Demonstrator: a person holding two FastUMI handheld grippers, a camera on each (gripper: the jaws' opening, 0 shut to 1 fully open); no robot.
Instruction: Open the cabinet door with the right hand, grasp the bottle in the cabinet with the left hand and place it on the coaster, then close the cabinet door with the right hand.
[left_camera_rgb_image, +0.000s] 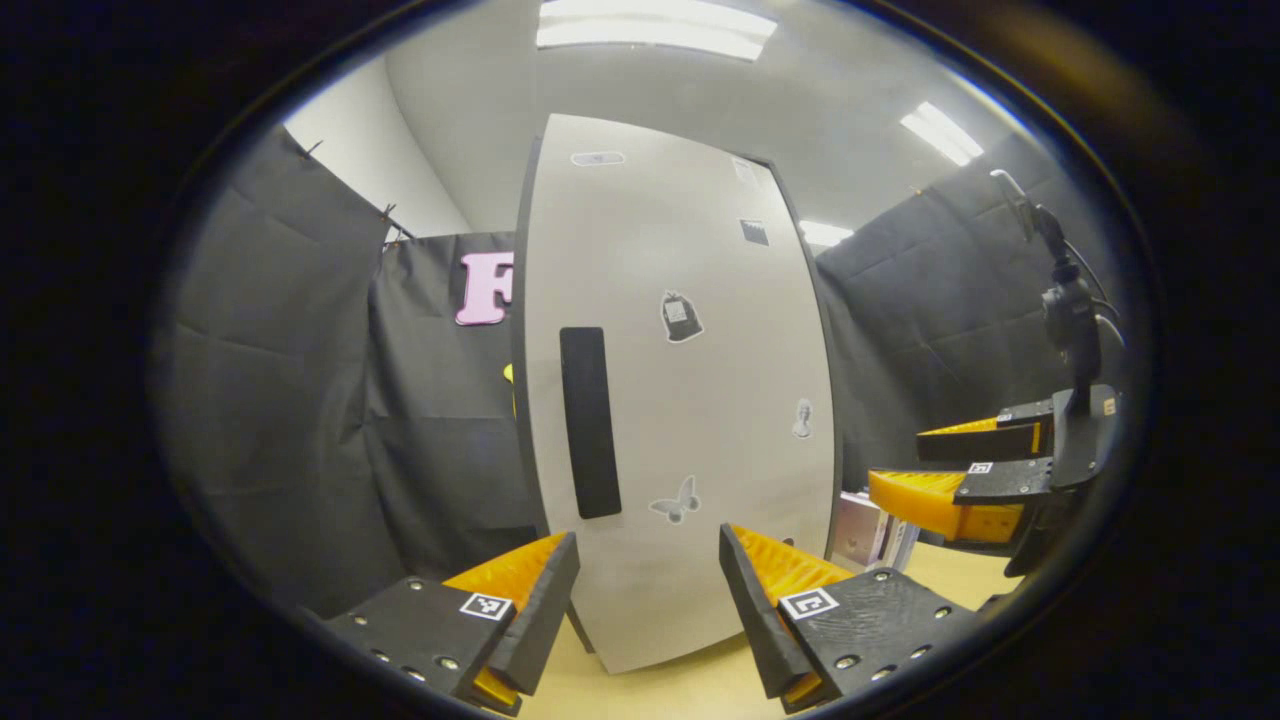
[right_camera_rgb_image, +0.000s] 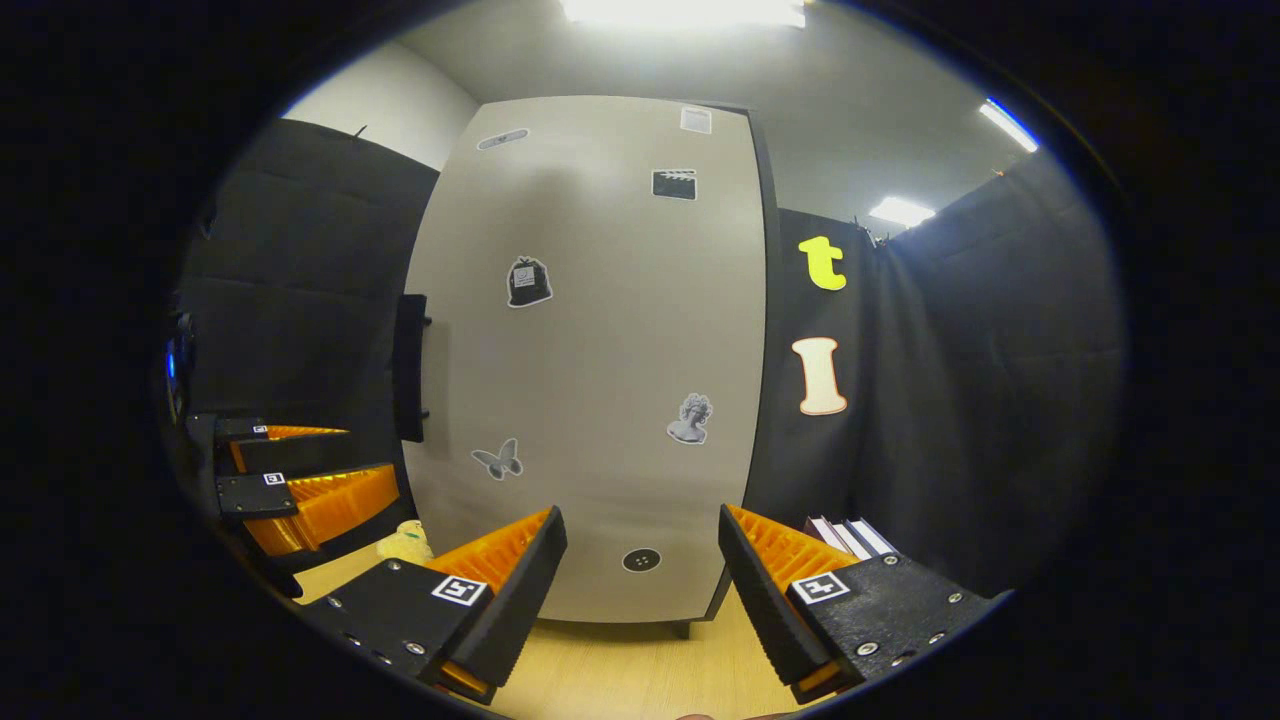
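Note:
The white cabinet door (left_camera_rgb_image: 690, 400) stands closed in front of me, with several stickers on it and a tall black handle (left_camera_rgb_image: 589, 420) near its left edge. My left gripper (left_camera_rgb_image: 648, 545) is open a short way before the door's lower part, holding nothing. Off to its right hangs my right gripper (left_camera_rgb_image: 900, 458), also open. In the right gripper view the same door (right_camera_rgb_image: 600, 350) faces me, its handle (right_camera_rgb_image: 411, 368) seen edge-on at the left. My right gripper (right_camera_rgb_image: 640, 525) is open and apart from the door, with my left gripper (right_camera_rgb_image: 368, 452) at the left. The closed door hides the cabinet's inside.
The cabinet rests on a light wooden tabletop (right_camera_rgb_image: 620, 670). A few books (right_camera_rgb_image: 845, 535) stand against its right side. A small yellow soft object (right_camera_rgb_image: 405, 545) lies by its lower left corner. Black cloth walls close in on both sides.

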